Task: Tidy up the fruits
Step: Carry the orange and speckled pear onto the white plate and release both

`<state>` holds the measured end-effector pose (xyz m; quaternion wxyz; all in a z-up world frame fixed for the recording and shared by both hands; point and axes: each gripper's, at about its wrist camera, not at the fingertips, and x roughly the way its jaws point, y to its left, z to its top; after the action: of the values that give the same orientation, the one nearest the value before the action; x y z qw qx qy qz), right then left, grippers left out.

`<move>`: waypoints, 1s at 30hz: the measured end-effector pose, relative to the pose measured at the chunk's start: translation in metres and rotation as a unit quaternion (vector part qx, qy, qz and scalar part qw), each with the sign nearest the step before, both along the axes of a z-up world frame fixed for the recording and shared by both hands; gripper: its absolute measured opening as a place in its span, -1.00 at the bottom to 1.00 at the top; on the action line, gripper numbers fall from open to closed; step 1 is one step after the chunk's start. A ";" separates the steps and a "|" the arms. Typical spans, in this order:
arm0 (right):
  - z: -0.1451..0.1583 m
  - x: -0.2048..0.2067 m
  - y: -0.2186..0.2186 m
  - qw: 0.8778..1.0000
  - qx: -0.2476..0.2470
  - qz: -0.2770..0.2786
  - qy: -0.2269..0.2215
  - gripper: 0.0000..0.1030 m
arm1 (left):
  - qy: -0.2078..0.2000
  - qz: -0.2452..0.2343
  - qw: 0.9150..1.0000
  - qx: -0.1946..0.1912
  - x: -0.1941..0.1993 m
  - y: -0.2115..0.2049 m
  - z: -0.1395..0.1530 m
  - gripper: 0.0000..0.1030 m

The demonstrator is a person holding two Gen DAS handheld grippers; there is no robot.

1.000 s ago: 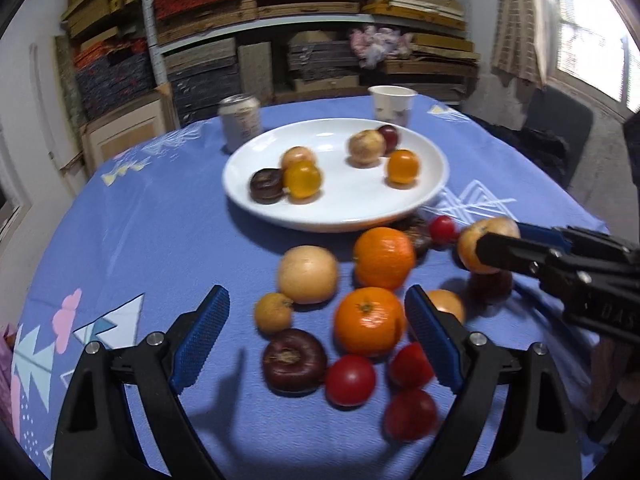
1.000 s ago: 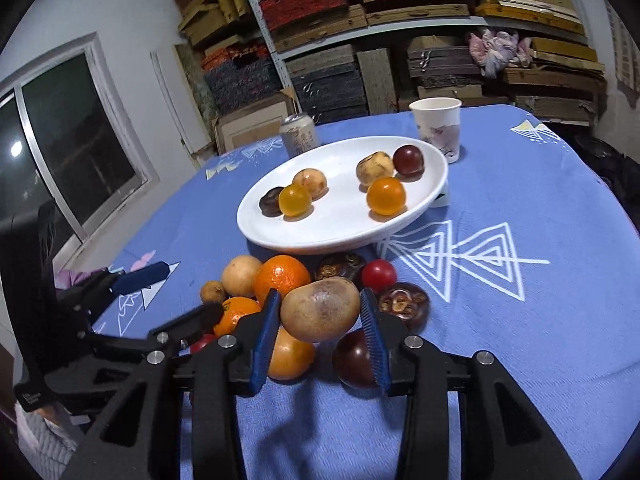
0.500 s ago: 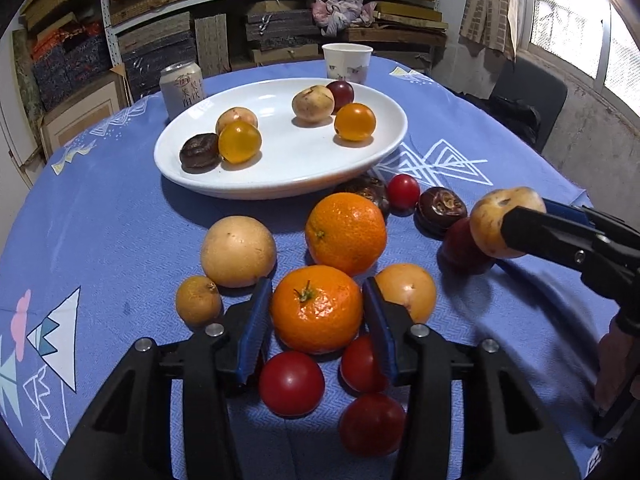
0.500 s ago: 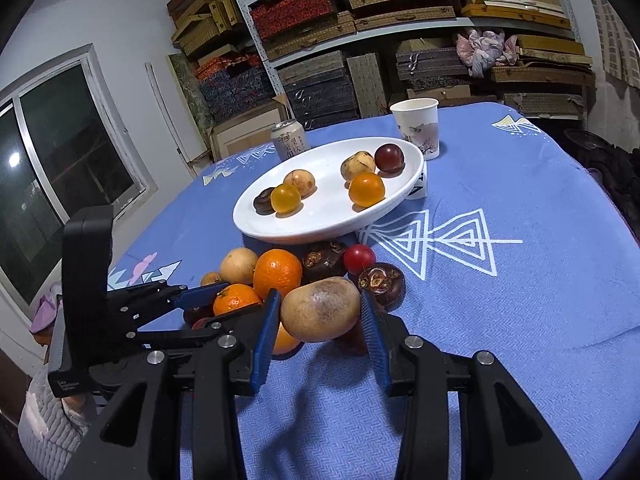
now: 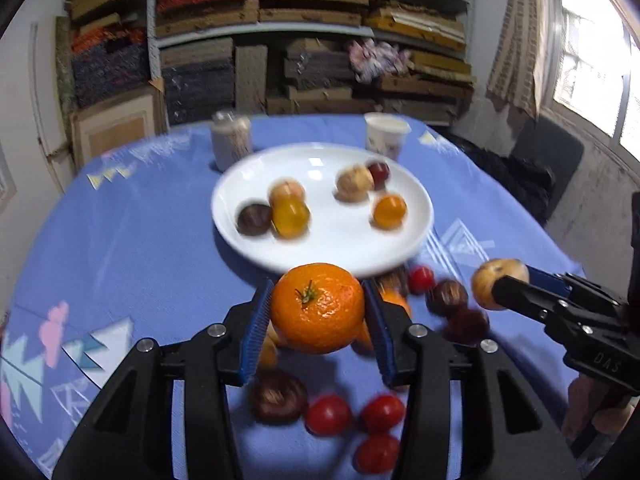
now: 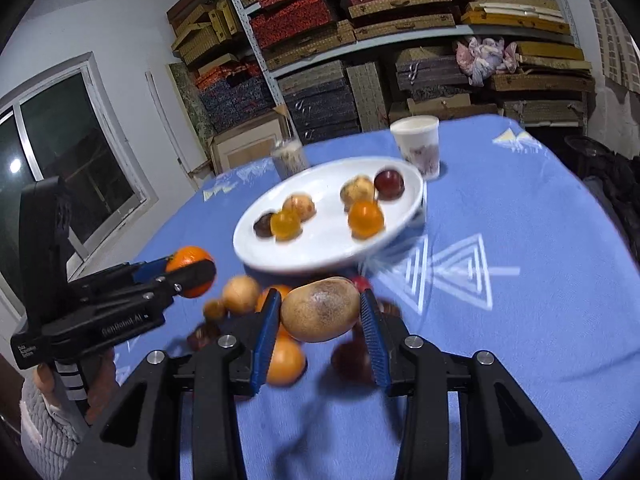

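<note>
Fruits sit in two places at this moment: most lie loose on the blue-clothed desk [image 5: 152, 248], while six smaller ones already rest on the white plate [image 5: 332, 248] near the desk's middle. The left claw [image 5: 318, 320] is clamped on a mandarin orange [image 5: 318, 308], its blue pads pressed to the fruit's two sides and the green stem facing the camera; the right claw [image 6: 320, 320] grips a brown, russet-skinned fruit [image 6: 320, 309] across its short axis — both are held clear of the cloth, just short of the plate's near rim. The mandarin looks bright, pebbled and slightly flattened, likely light but soft under its loose peel, so a hold across the widest middle with modest pressure would seem safest. The brown fruit is oval, matte and mottled with a darker patch, and appears firmer and less slippery. Below the left claw, three glossy red tomatoes [image 5: 382, 412] and a dark, wrinkled round fruit [image 5: 278, 398] wait on the cloth — the tomatoes probably smooth, thin-skinned and easy to bruise or roll. A drinks can [image 5: 232, 140] and a paper cup [image 5: 387, 134] stand behind the plate, close enough to be knocked by a careless reach. Motion blur softens the plate's contents, so finer surface detail there cannot be told.
</note>
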<state>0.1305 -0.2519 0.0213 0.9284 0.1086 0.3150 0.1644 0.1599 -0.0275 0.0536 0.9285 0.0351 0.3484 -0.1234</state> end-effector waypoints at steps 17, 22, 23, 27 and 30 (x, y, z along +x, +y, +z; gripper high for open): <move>-0.015 0.121 0.075 0.993 -0.100 0.048 0.045 -0.19 | 0.059 0.079 0.995 -0.013 0.177 0.011 -0.018 -0.13; -0.029 0.135 0.069 0.992 -0.101 0.036 0.072 -0.18 | 0.078 0.077 0.994 -0.012 0.199 0.014 -0.040 -0.12; -0.031 0.136 0.068 0.992 -0.100 0.035 0.075 -0.18 | 0.081 0.076 0.994 -0.014 0.200 0.014 -0.043 -0.12; -0.025 0.134 0.067 0.993 -0.097 0.032 0.066 0.06 | 0.074 0.077 0.994 -0.014 0.197 0.015 -0.043 0.11; -0.018 0.129 0.065 0.994 -0.088 0.025 0.051 0.52 | 0.055 0.085 0.995 -0.015 0.189 0.016 -0.034 0.44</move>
<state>0.2596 -0.1872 0.0031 0.9127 0.0267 0.3778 0.1535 0.3486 -0.0114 0.0199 0.9154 -0.0154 0.3989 -0.0514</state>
